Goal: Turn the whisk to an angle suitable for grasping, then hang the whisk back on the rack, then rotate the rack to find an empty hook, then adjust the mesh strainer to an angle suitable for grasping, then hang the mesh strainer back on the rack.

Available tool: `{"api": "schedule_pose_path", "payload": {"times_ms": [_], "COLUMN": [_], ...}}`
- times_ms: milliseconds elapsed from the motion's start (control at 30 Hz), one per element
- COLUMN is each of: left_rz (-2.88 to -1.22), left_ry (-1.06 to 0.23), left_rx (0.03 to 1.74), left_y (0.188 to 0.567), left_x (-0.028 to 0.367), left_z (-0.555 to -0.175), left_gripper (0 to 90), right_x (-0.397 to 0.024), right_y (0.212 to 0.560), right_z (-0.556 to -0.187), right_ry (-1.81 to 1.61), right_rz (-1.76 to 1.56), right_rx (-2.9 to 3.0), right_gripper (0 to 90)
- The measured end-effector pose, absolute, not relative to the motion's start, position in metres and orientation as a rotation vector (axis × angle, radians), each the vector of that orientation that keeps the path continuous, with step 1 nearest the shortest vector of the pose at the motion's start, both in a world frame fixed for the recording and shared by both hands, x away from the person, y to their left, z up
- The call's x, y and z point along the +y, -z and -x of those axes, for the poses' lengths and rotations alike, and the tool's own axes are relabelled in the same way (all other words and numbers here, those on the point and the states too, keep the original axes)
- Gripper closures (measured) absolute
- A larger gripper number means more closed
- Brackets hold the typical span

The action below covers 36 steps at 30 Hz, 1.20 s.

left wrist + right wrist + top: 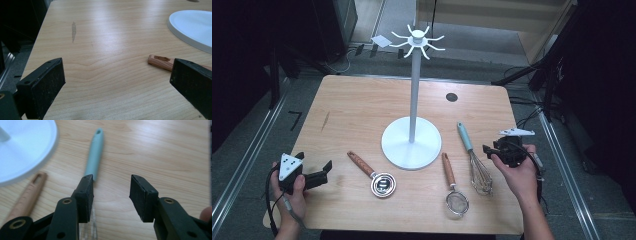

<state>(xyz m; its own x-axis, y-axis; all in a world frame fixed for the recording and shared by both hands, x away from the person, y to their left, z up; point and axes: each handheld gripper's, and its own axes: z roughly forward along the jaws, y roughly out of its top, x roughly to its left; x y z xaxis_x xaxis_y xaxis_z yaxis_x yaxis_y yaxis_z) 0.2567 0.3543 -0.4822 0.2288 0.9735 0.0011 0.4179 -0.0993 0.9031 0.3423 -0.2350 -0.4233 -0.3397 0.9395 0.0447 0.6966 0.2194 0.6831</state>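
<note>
A white stand [411,145] with a tall pole and hooks on top rises from the middle of the wooden table [362,105]. In front of it lie a wooden-handled round scoop [373,175], a wooden-handled strainer [452,185] and a teal-handled whisk [473,160]. My left gripper [314,161] rests at the table's front left, open, its jaws wide apart [117,67], with the scoop's handle [160,60] ahead of the right jaw. My right gripper [488,150] hovers just right of the whisk, open [112,180], with nothing between the jaws. The teal handle [95,155] lies beyond its left jaw.
The stand's round base [192,25] takes up the table's middle. A dark round hole [452,97] marks the far right of the tabletop. The strainer's handle [30,192] lies beside the base [22,150]. Bare wood stretches across the far left.
</note>
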Motion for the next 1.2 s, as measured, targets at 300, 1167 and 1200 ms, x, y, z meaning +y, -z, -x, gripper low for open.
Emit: {"api": "schedule_pose_path", "payload": {"times_ms": [300, 1167, 1200], "left_rz": [-1.664, -1.685, -1.686], "left_ry": [-0.834, -0.821, -0.82], "left_rx": [1.313, 1.31, 1.31], "left_y": [0.482, 0.482, 0.482], "left_x": [0.354, 0.353, 0.353], "left_z": [-0.256, -0.257, -0.257], "left_gripper": [0.0, 0.0, 0.0], "right_x": [-0.221, -0.18, -0.179], "right_y": [0.419, 0.445, 0.445], "right_z": [-0.371, -0.422, -0.422], "right_ry": [-0.798, -0.522, -0.518], "right_rz": [-1.716, -1.806, -1.811], "right_rx": [2.238, 2.343, 2.341], "right_gripper": [57.6, 56.5, 56.6]}}
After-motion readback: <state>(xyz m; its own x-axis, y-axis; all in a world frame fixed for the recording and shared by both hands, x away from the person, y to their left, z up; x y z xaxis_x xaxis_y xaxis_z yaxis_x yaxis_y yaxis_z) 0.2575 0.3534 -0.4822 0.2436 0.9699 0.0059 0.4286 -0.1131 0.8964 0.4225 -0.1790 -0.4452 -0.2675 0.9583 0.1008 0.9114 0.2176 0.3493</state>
